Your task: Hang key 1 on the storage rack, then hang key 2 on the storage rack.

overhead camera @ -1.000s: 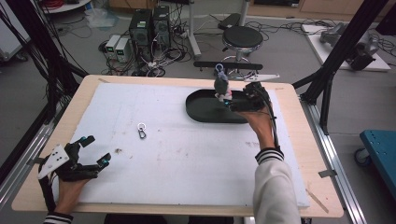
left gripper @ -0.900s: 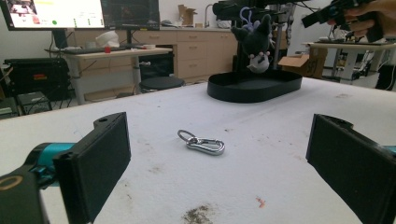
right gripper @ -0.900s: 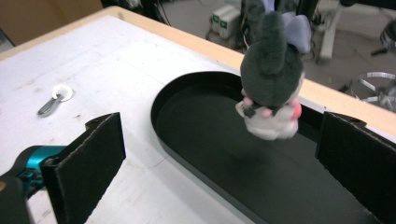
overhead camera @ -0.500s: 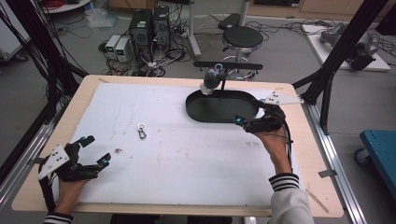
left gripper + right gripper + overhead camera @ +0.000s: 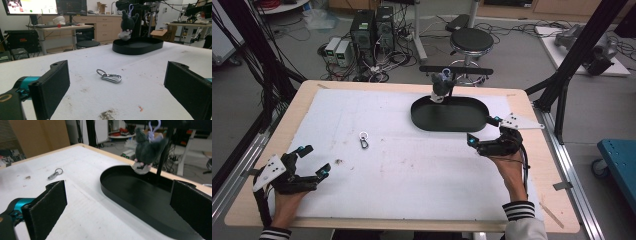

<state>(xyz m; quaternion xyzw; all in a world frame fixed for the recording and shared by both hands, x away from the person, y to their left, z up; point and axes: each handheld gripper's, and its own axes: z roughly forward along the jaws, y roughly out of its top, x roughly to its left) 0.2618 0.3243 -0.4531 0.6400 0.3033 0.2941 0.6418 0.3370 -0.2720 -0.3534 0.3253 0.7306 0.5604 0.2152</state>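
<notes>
White covering lies over the wooden table (image 5: 532,100), and behind the table the floor carries computer boxes, many cables and a round stool (image 5: 471,40).

On the table, toward 1 o'clock from its middle, sits a black oval tray (image 5: 452,120). At the far rim of the tray, about 12 o'clock on it, a dark grey plush toy (image 5: 441,86) hangs from a black stand by a pale purple clip; in the right gripper view the plush toy (image 5: 145,150) hangs just above the tray's (image 5: 140,195) rim, and I cannot tell if it touches it.

A small silver carabiner (image 5: 363,140) lies flat on the white covering, at about 10 o'clock from the table's middle, well apart from the tray. In the left gripper view the carabiner (image 5: 109,76) is between the two jaws but farther away, not touched.

The right gripper (image 5: 484,131) is near the right end of the tray, at about 4 o'clock from it, just beside the rim. Its jaws stand wide apart and hold nothing. The left gripper (image 5: 313,160) rests at the near left corner of the table, about 7 o'clock, well apart from the carabiner. Its jaws are also spread and empty.
</notes>
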